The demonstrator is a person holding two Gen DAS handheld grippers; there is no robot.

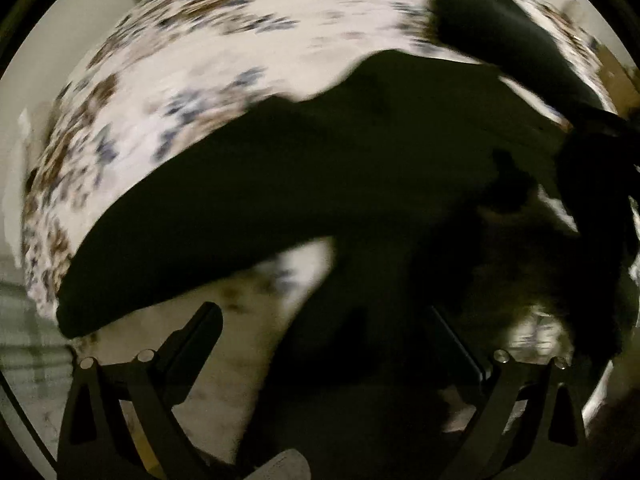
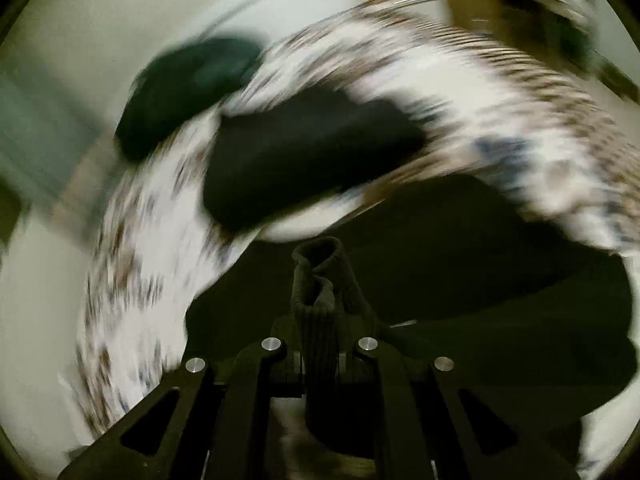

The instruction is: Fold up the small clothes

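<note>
A black garment (image 1: 320, 168) lies spread across a bed with a white floral sheet (image 1: 192, 60). My left gripper (image 1: 328, 320) is open just above the garment's near part, its left finger (image 1: 200, 332) over bare sheet. My right gripper (image 2: 320, 320) is shut on a ribbed black edge of the garment (image 2: 320, 280), which bunches up between the fingers. More of the black garment (image 2: 480, 280) hangs to the right in the right wrist view. Both views are blurred by motion.
A second black piece (image 1: 500, 28) lies at the far right of the bed; it also shows in the right wrist view (image 2: 304, 152). A dark green bundle (image 2: 188, 88) sits at the bed's far edge. Pale wall and floor surround the bed.
</note>
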